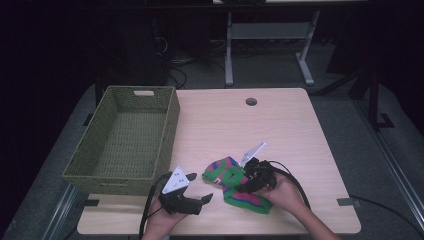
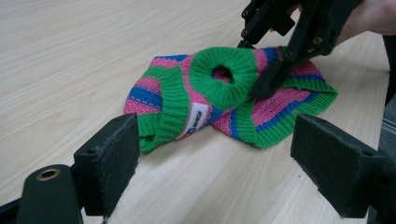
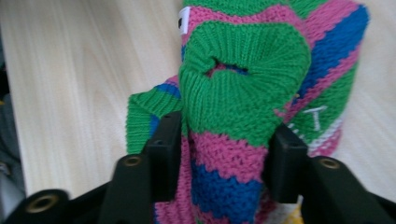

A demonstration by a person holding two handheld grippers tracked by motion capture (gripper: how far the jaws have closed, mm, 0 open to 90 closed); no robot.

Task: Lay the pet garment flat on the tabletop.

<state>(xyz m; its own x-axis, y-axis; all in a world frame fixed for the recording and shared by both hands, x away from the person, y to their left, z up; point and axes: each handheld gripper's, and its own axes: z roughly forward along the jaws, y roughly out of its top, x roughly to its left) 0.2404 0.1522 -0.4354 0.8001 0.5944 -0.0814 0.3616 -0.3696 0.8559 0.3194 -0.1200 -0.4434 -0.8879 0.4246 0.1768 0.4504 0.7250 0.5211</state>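
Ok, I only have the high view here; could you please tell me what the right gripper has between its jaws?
Observer: A fold of the striped knitted sweater, just below its green ribbed collar, fills the gap in the right gripper. I cannot tell whether the jaws squeeze it.
Operator: Thank you. Is the left gripper holding anything?
Observer: No, the left gripper stands open, short of the sweater, with nothing between its jaws.
Operator: Is there any marking on the sweater?
Observer: A small white label sits beside the collar.
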